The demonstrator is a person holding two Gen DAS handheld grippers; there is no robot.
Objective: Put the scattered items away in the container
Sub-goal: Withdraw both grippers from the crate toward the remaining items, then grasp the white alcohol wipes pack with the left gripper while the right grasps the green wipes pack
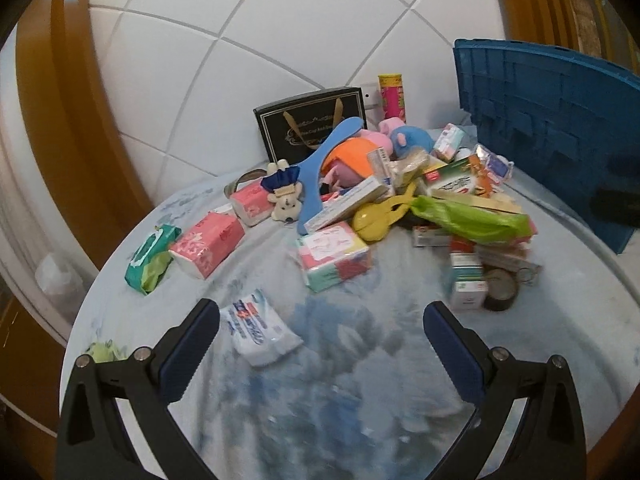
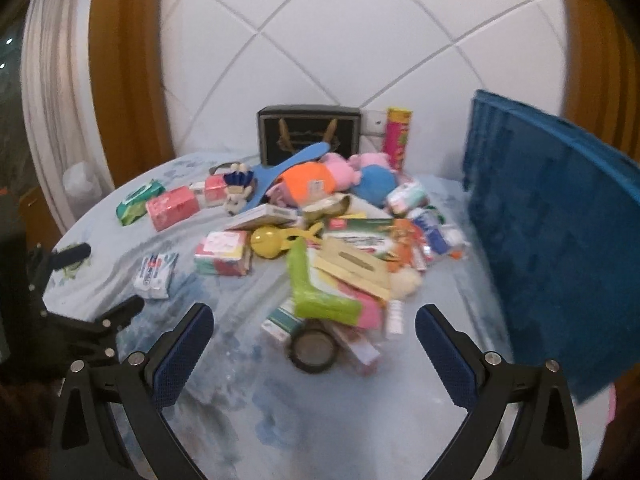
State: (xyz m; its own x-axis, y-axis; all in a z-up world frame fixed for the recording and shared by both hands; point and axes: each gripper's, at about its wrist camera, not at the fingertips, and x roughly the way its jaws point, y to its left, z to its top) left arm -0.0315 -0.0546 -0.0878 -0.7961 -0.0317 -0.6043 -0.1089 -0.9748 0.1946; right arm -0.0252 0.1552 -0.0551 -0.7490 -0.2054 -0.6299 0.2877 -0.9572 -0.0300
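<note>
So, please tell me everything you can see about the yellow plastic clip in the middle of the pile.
The yellow clip looks like glossy moulded plastic: a round, ball-like head with two scissor-style handles that spread toward the pile. It lies flat on the blue-patterned cloth. A white carton overlaps its head, and the green plastic bag lies at its handle side. Neither gripper touches it.

A home, probably a bedroom: a bed with a pale blue patterned cover fills the lower frame, a white padded diamond-stitched headboard framed in wood rises behind, and plush toys and tissue packs lie at centre.
</note>
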